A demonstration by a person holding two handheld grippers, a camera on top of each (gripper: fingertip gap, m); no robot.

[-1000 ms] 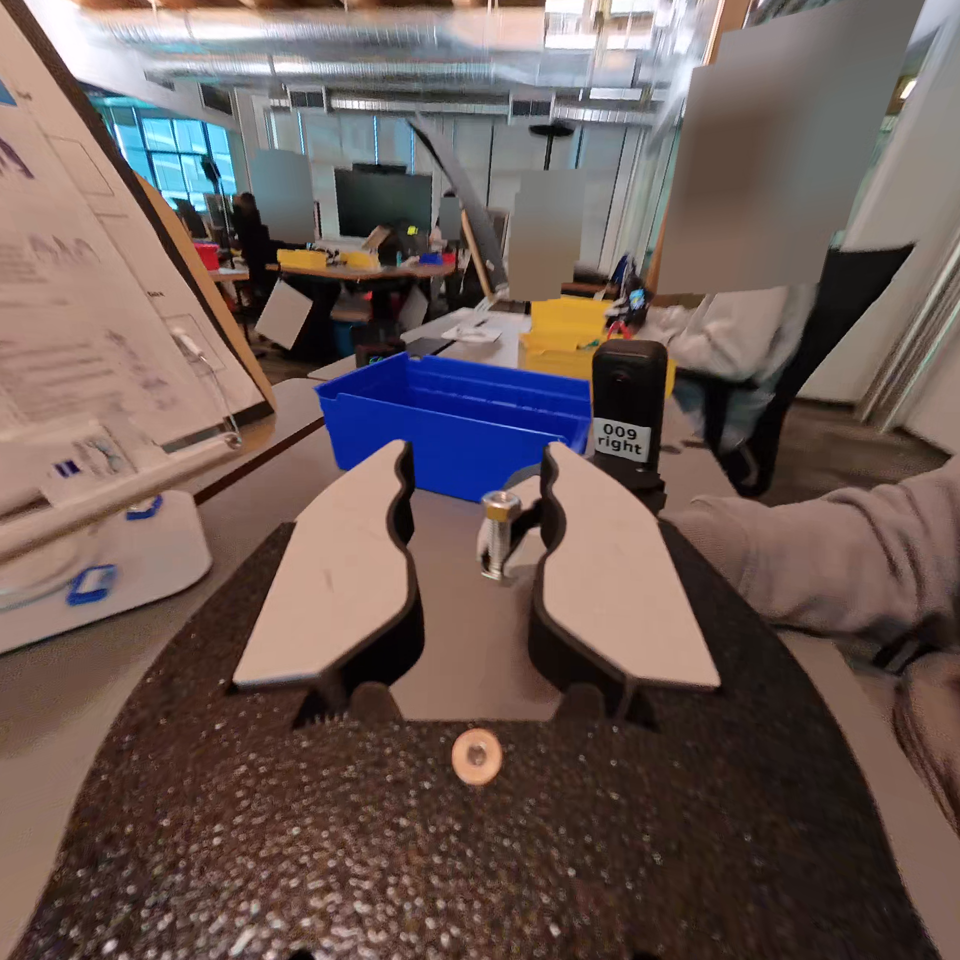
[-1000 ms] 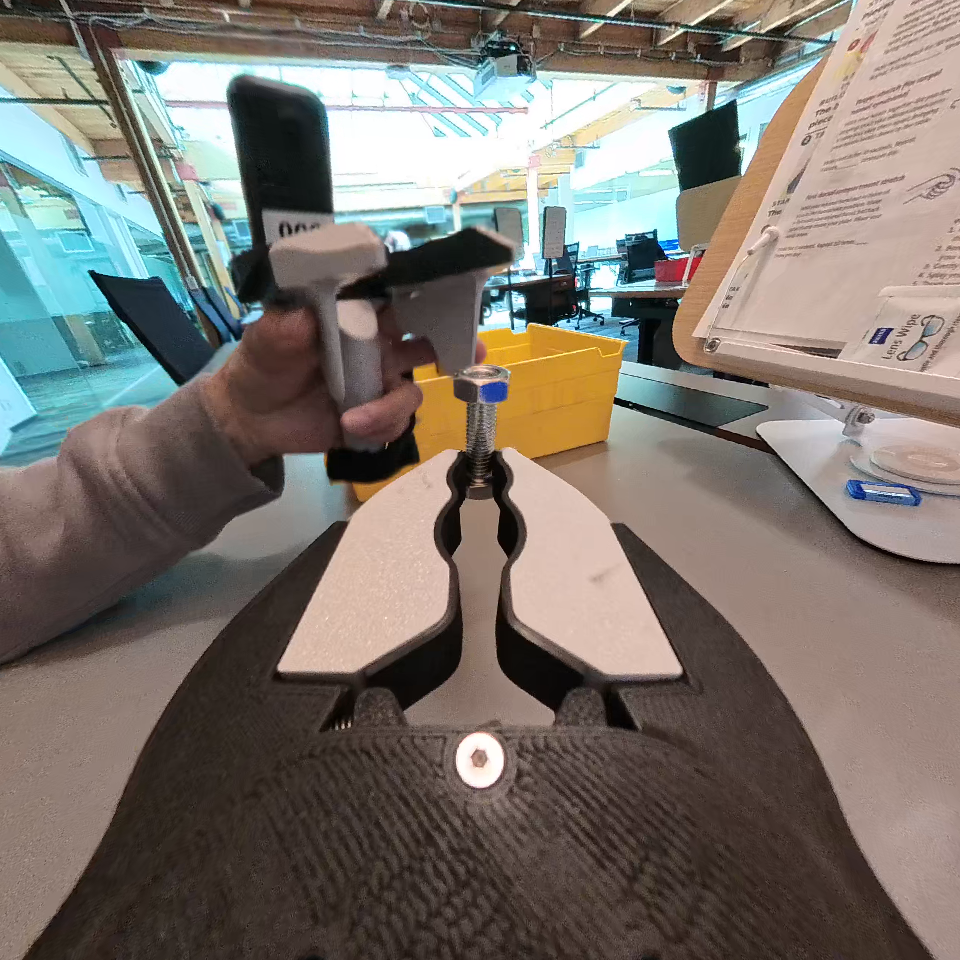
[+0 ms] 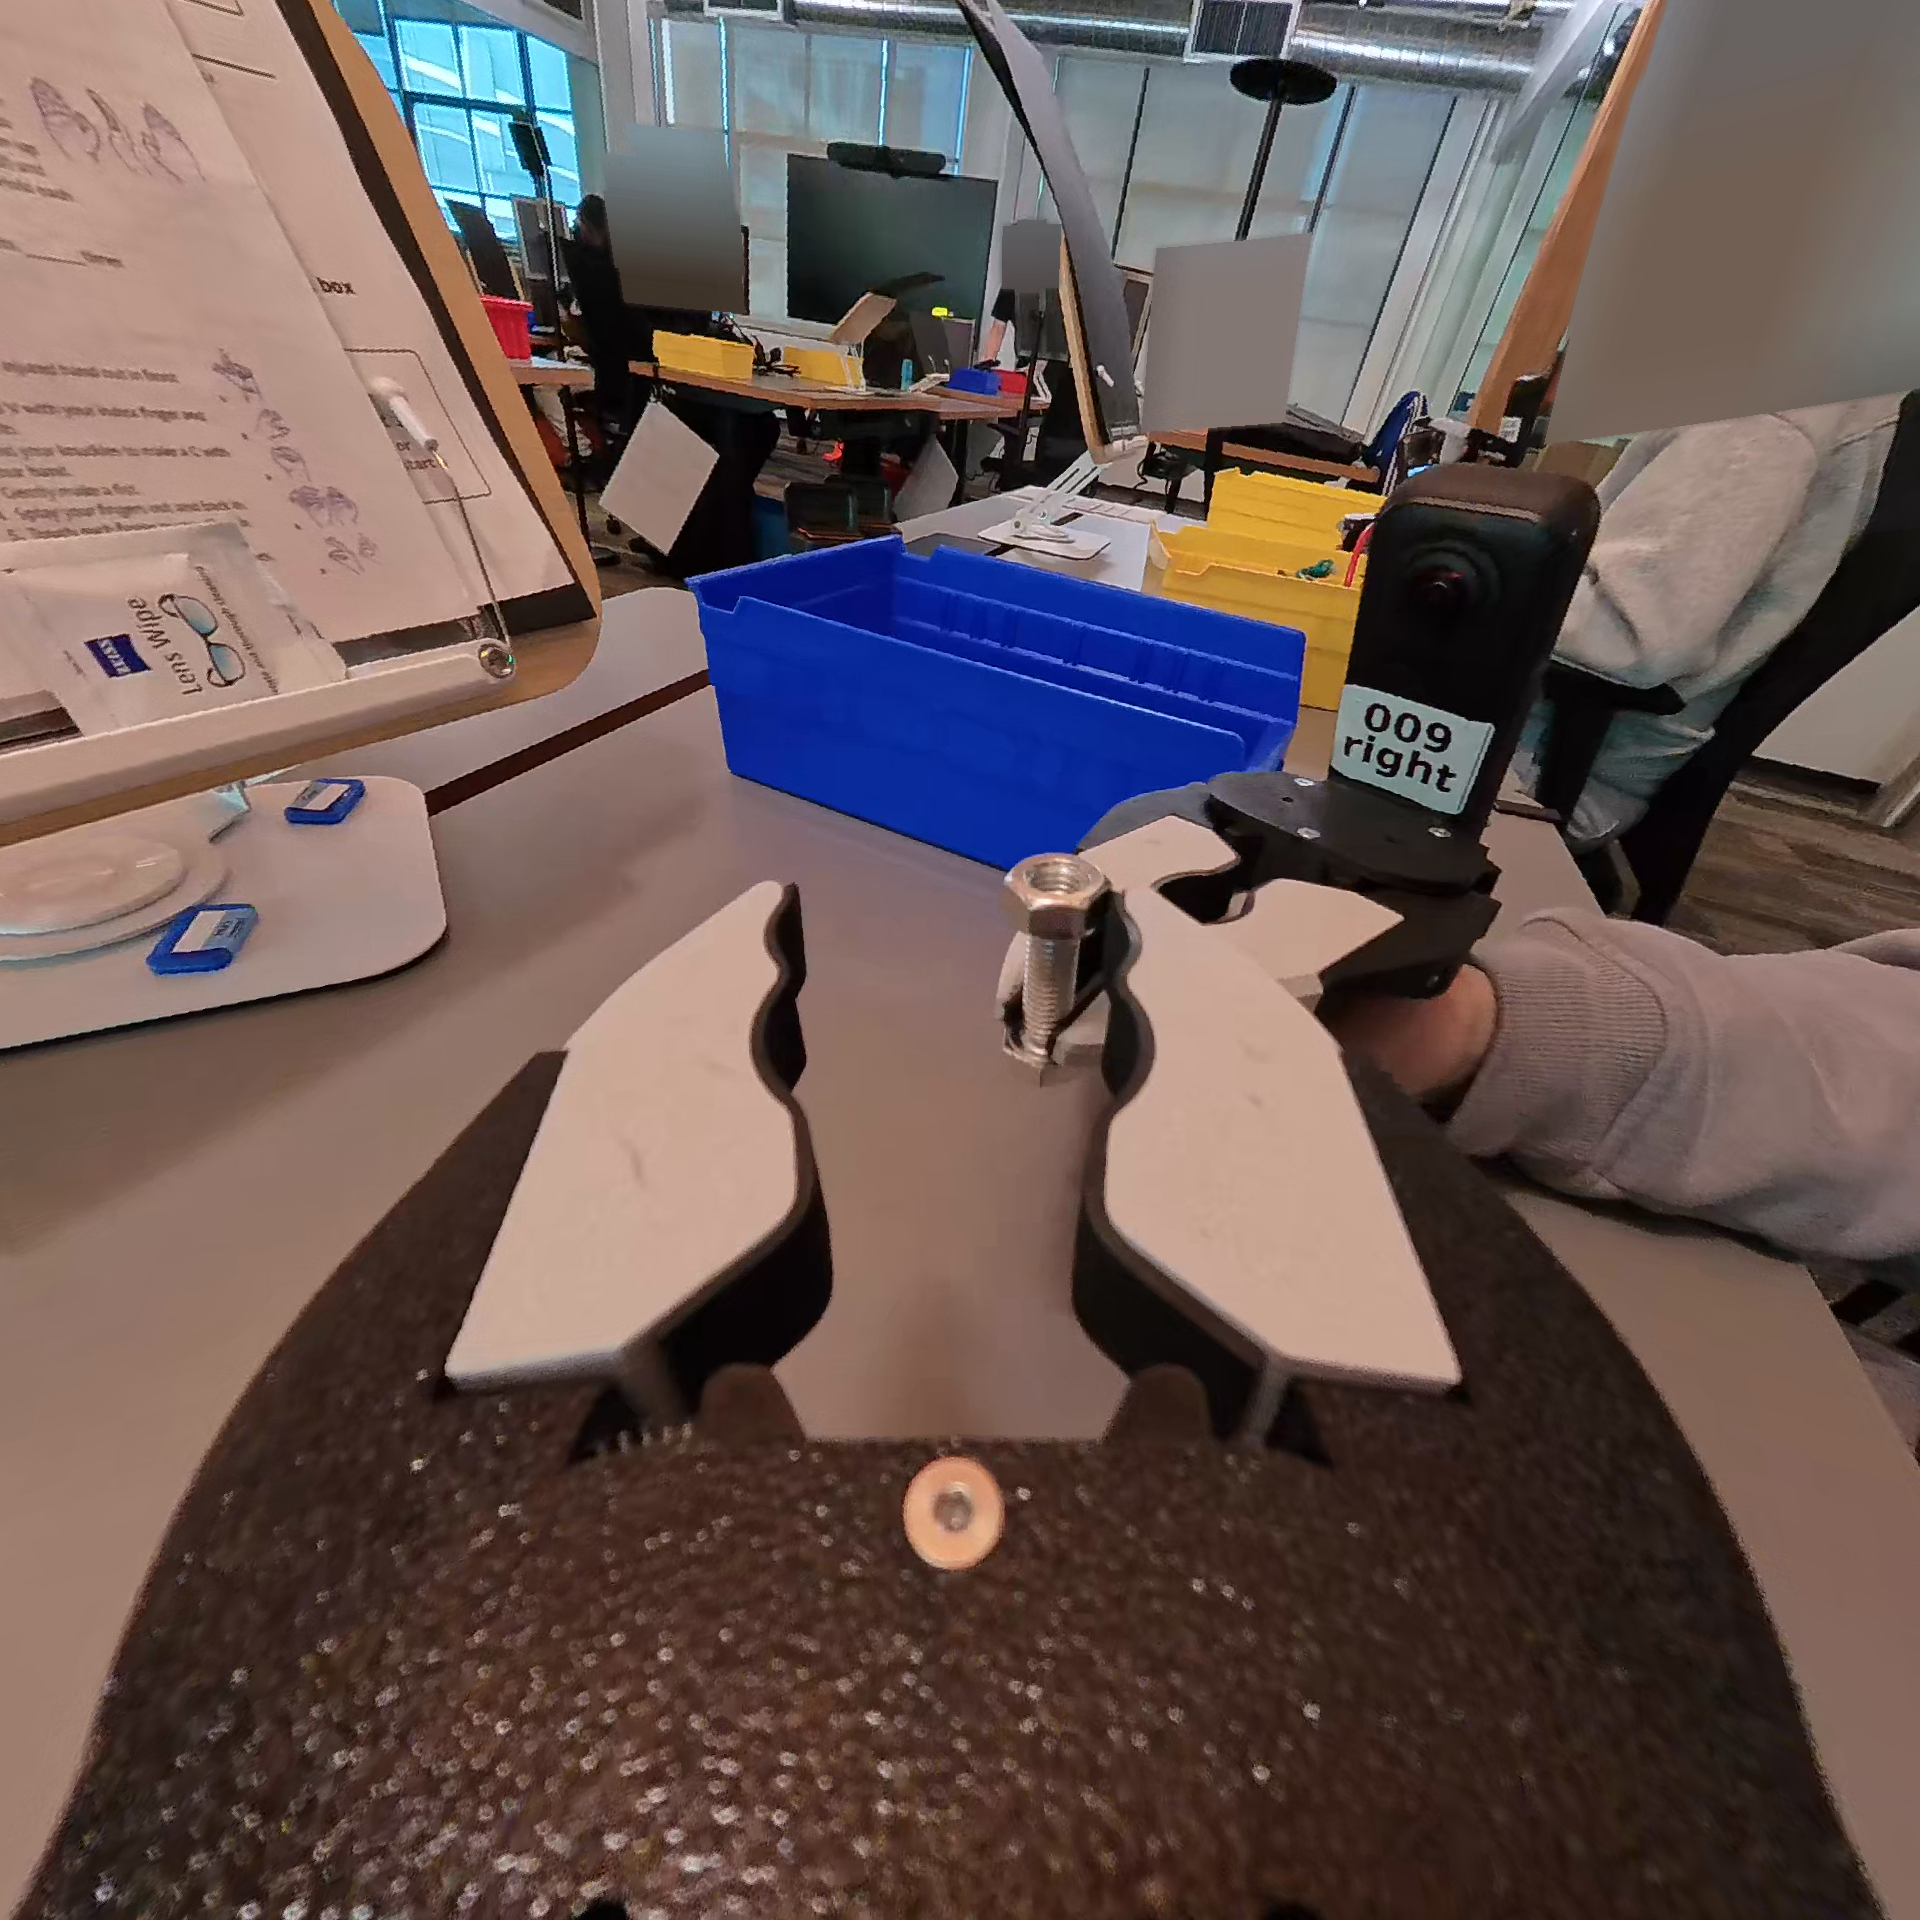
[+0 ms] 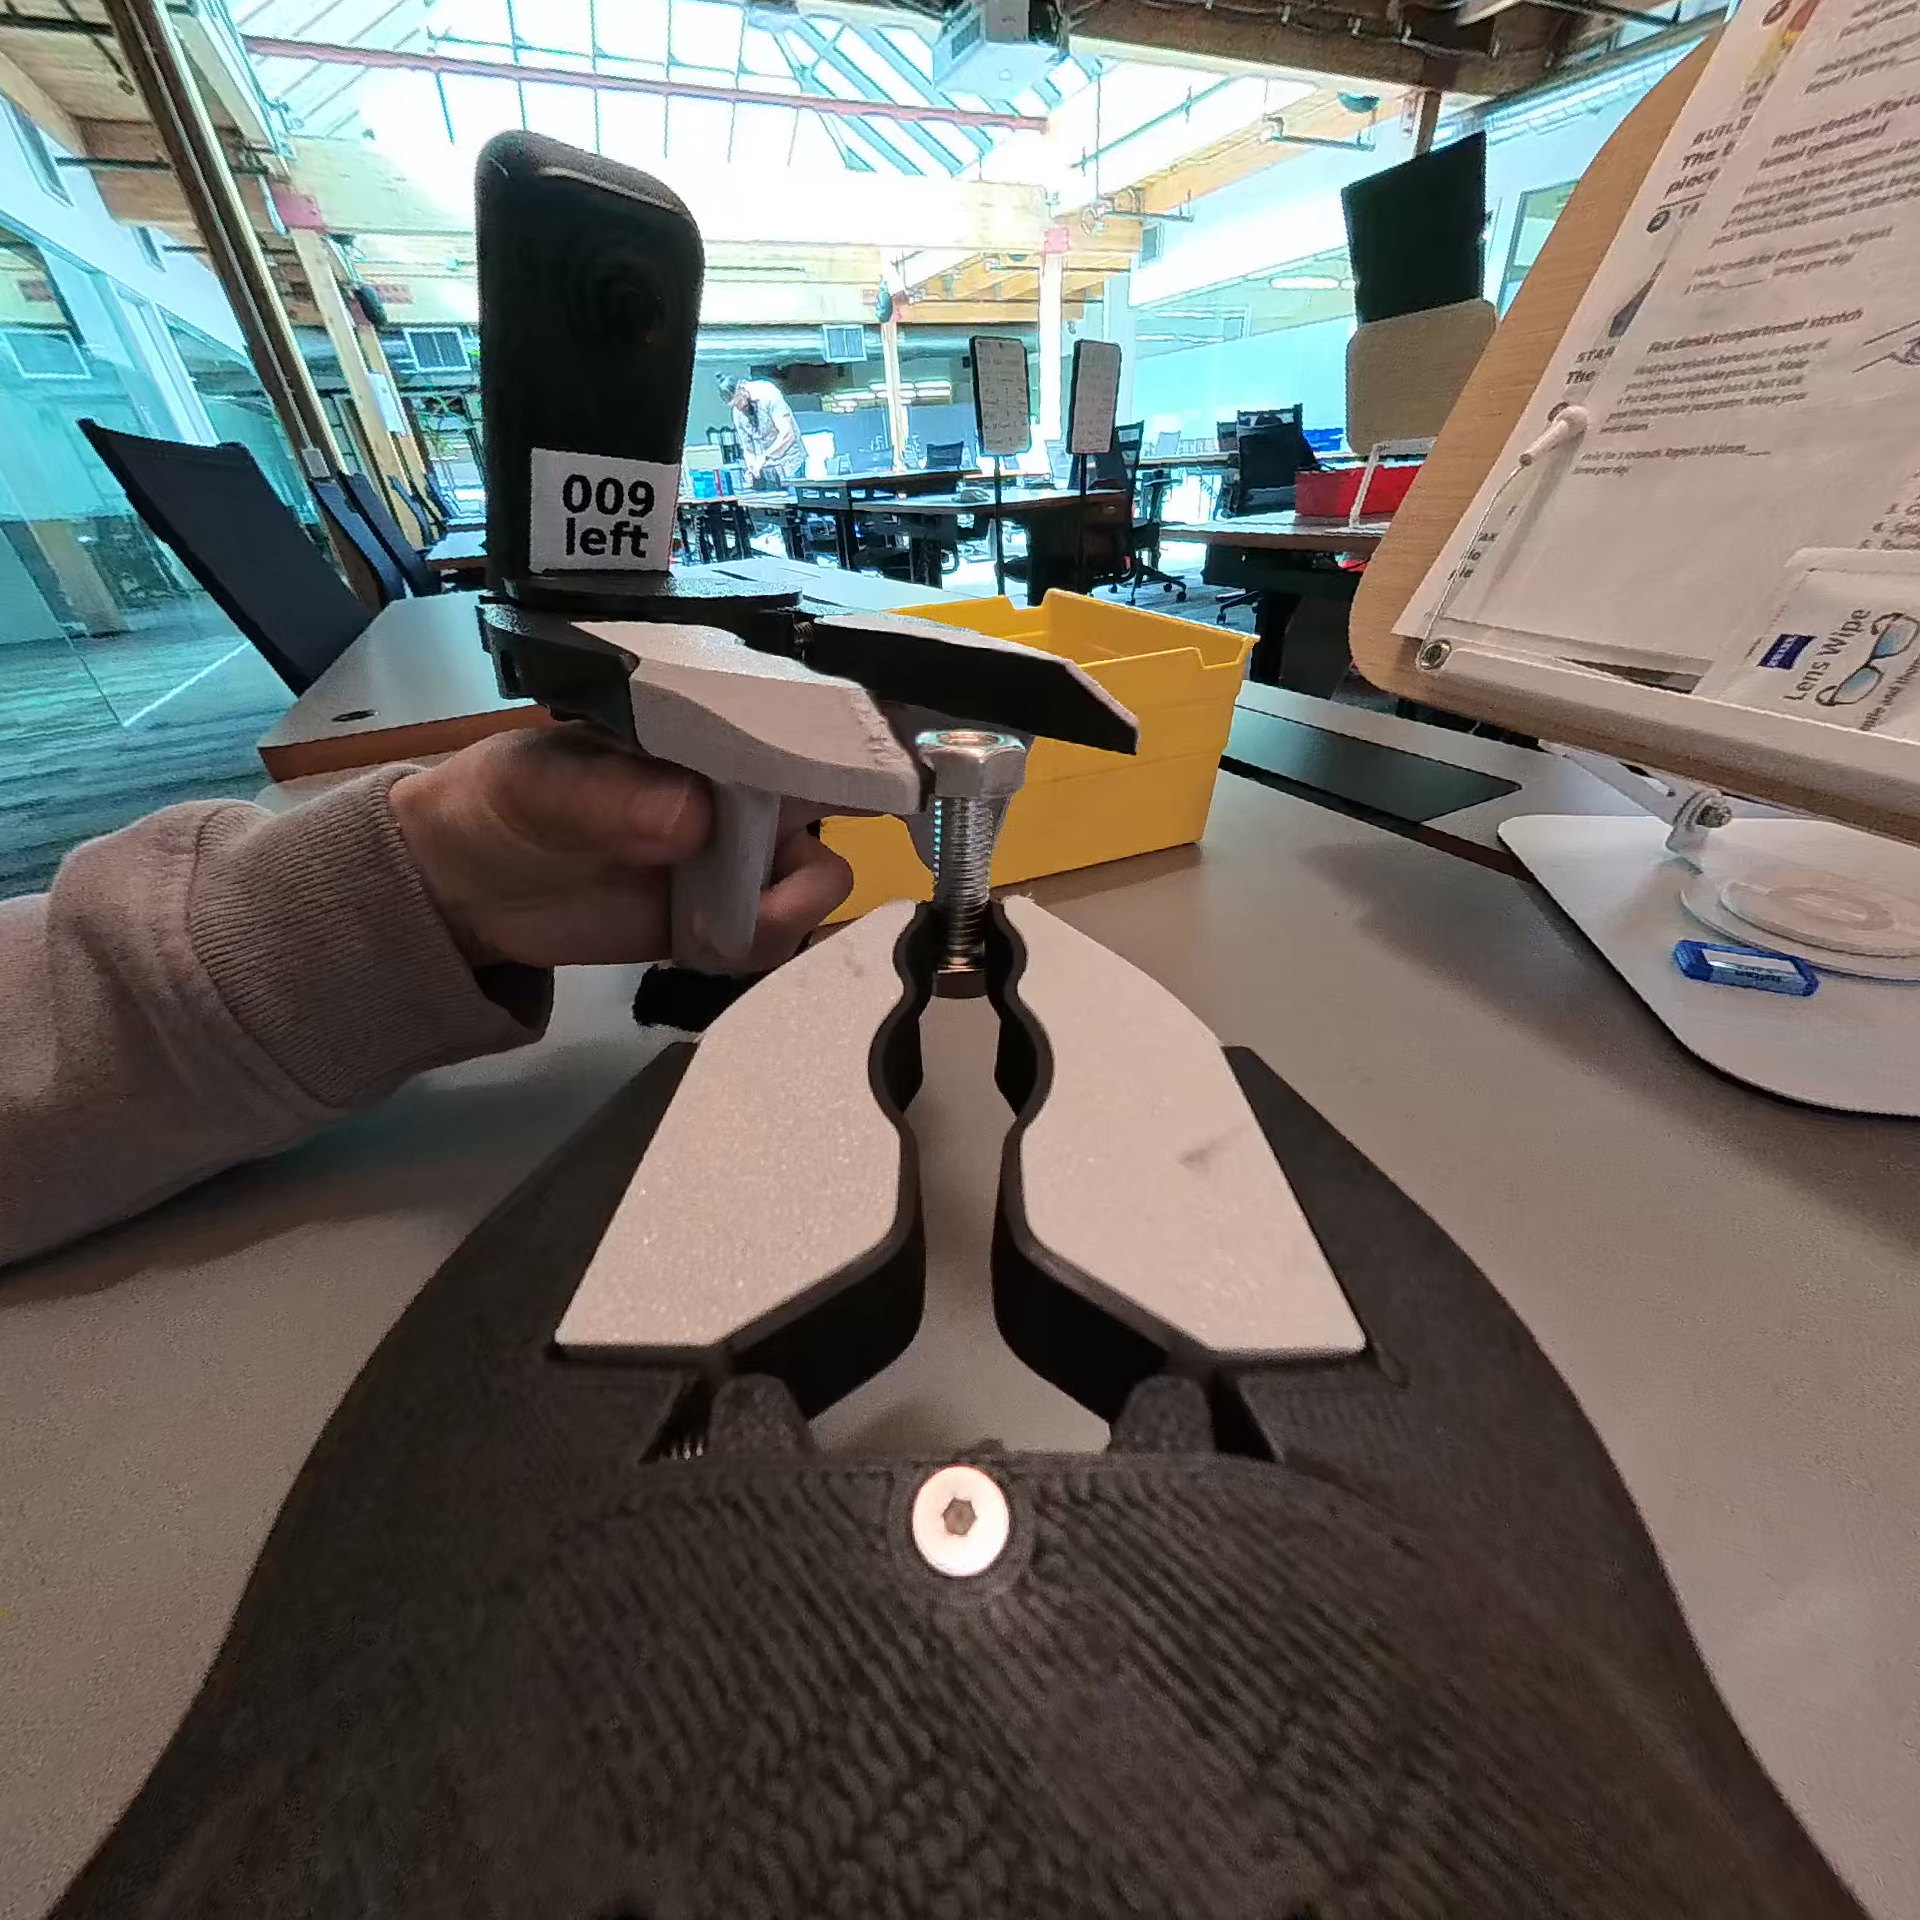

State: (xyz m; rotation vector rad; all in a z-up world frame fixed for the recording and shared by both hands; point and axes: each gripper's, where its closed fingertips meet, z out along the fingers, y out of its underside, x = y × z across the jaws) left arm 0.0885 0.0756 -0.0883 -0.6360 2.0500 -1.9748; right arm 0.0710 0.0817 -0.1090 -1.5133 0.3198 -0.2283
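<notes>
Upright, bolt [image 4: 964,862] in right hand-held gripper [image 4: 958,935].

This is looking like a big open-plan office that is doubling as a workshop. Rows of desks [image 3: 831,390] with a large dark monitor [image 3: 888,239] and office chairs [image 4: 1132,499] are stretching far back, silver air ducts [image 3: 1455,42] are running under the ceiling, and daylight is pouring through skylights [image 4: 644,62] between bare wooden beams. Glass walls [image 4: 62,499] are closing off one side. On the grey worktable [image 3: 582,831] a blue parts bin [image 3: 987,686] and yellow parts bins [image 4: 1122,717] are sitting, beside a tilted board [image 3: 208,416] holding printed instruction sheets.
</notes>
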